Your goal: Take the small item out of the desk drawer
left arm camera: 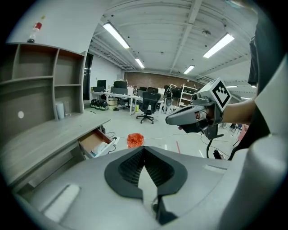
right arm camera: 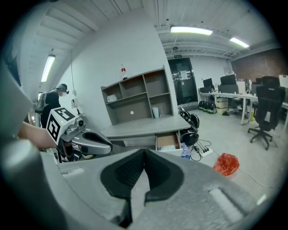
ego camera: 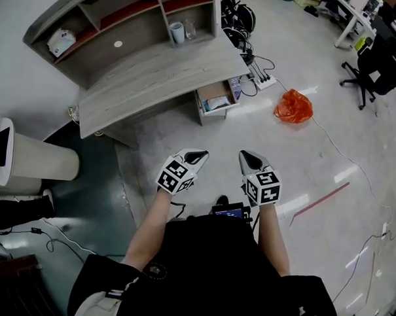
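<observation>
The grey desk (ego camera: 156,73) with a shelf unit stands ahead of me, its drawer (ego camera: 217,99) pulled open on the right side. A small white and blue item (ego camera: 218,104) lies inside the drawer (left arm camera: 95,143). My left gripper (ego camera: 199,155) and right gripper (ego camera: 248,157) are held side by side over the floor, well short of the desk, both shut and empty. In the left gripper view the jaws (left arm camera: 144,148) meet with nothing between them. The right gripper view shows the same for its jaws (right arm camera: 144,152), with the drawer (right arm camera: 168,141) beyond.
An orange plastic bag (ego camera: 293,106) lies on the floor right of the drawer. A power strip (ego camera: 263,81) with cables sits near the desk corner. A white cup (ego camera: 177,33) stands on the desk. A pale cylinder (ego camera: 40,160) stands at the left, an office chair (ego camera: 369,70) far right.
</observation>
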A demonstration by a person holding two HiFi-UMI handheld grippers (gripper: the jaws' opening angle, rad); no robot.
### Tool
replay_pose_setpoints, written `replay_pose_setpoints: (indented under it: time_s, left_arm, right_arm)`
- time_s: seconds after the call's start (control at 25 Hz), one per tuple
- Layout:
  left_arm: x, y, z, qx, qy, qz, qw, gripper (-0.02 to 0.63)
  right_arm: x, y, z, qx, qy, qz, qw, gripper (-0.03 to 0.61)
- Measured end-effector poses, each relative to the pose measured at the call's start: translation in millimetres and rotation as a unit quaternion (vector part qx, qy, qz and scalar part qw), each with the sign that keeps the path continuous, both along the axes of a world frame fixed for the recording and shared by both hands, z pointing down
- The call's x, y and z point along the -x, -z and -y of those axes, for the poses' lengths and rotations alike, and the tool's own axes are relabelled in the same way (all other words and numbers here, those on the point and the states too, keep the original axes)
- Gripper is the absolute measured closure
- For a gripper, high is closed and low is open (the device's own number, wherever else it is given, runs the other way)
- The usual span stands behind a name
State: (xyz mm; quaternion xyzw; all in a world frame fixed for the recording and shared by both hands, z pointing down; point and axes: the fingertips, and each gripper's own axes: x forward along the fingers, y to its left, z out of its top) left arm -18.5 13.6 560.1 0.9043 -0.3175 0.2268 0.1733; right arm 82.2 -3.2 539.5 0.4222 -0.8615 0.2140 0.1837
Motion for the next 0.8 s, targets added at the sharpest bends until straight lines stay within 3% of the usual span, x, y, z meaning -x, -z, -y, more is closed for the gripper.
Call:
replay_pose_setpoints:
  time_s: [0.36,0.8]
  left_arm:
    - [-17,-2,22,0.002,0.027,0.011,0.9996,0.612]
    - [-6,-17,33,0.02,0.052,0.01,0.9984,0.612]
  right_arm:
    - [-22,-6,25,0.008,0.022,0.007,1.0,0.58]
    - [-19,-20,35,0.024,0.039,0.004,0.999,0.58]
